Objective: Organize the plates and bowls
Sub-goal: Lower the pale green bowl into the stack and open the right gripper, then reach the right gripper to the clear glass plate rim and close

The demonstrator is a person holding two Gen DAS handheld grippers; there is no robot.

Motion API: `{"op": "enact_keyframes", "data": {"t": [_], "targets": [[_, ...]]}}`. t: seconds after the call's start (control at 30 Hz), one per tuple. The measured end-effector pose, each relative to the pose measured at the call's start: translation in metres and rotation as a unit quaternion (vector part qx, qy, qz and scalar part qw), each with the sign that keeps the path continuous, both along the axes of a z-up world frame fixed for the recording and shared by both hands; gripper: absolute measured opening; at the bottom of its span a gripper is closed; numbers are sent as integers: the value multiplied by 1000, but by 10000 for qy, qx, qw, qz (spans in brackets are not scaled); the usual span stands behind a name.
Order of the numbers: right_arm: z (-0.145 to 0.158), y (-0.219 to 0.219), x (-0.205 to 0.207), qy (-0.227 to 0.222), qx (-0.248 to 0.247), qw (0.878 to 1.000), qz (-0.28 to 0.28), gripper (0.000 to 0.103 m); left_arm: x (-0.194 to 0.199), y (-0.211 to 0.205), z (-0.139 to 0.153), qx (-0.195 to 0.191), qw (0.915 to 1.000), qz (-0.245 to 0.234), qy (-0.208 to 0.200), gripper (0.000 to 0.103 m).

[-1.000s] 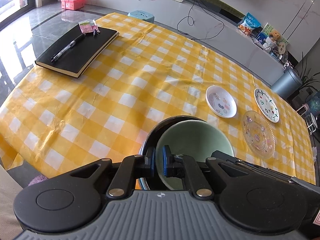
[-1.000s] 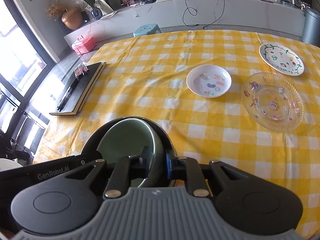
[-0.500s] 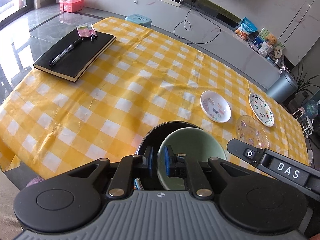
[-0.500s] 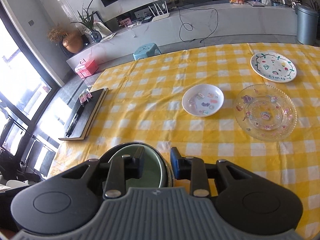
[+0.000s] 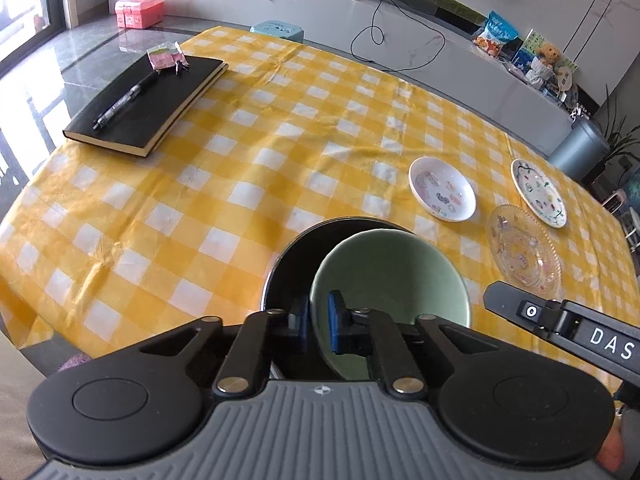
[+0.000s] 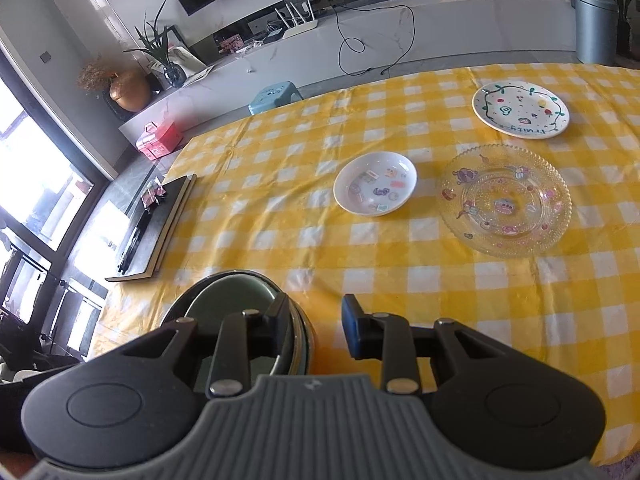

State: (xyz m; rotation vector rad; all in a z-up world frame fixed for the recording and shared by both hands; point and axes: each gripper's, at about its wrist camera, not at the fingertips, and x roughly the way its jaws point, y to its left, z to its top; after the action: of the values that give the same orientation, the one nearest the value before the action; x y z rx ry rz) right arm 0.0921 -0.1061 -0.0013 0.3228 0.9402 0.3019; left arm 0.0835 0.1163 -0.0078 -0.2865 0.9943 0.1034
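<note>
A pale green bowl (image 5: 390, 276) sits tilted inside a black bowl (image 5: 308, 248) at the near table edge. My left gripper (image 5: 318, 322) is shut on the green bowl's near rim. In the right wrist view the nested bowls (image 6: 236, 304) lie at lower left, and my right gripper (image 6: 316, 328) is open, its left finger by the bowls' rim. A small white stickered dish (image 6: 375, 188), a clear glass plate (image 6: 504, 200) and a white painted plate (image 6: 520, 109) lie on the yellow checked cloth beyond; the dish (image 5: 442, 189), glass plate (image 5: 524, 250) and painted plate (image 5: 538, 193) also show at right.
A black notebook (image 5: 148, 104) with a pen (image 5: 126, 100) lies at the far left of the table. The right gripper's body (image 5: 568, 326) crosses the left wrist view at lower right. A blue stool (image 6: 276, 96) and a grey bin (image 6: 596, 26) stand beyond the table.
My right gripper has opened, let go of the bowls' rim and drawn back to the right. My left gripper stays shut on the green bowl.
</note>
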Motion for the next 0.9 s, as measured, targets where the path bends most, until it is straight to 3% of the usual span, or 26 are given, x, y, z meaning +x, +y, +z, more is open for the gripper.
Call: {"op": "enact_keyframes", "data": {"t": [0.43, 0.57, 0.67, 0.9], "targets": [[-12, -6, -3, 192, 82, 9998, -13, 29, -2, 0, 9, 340, 9994, 75, -27, 9], [-12, -10, -4, 168, 70, 9998, -45, 30, -6, -5, 23, 442, 9985, 69, -326, 22], [-12, -17, -4, 159, 78, 9998, -137, 31, -8, -13, 35, 503, 9970, -27, -594, 26], [-10, -44, -5, 24, 50, 9989, -472, 34, 0, -48, 45, 52, 9929, -490, -1086, 32]]}}
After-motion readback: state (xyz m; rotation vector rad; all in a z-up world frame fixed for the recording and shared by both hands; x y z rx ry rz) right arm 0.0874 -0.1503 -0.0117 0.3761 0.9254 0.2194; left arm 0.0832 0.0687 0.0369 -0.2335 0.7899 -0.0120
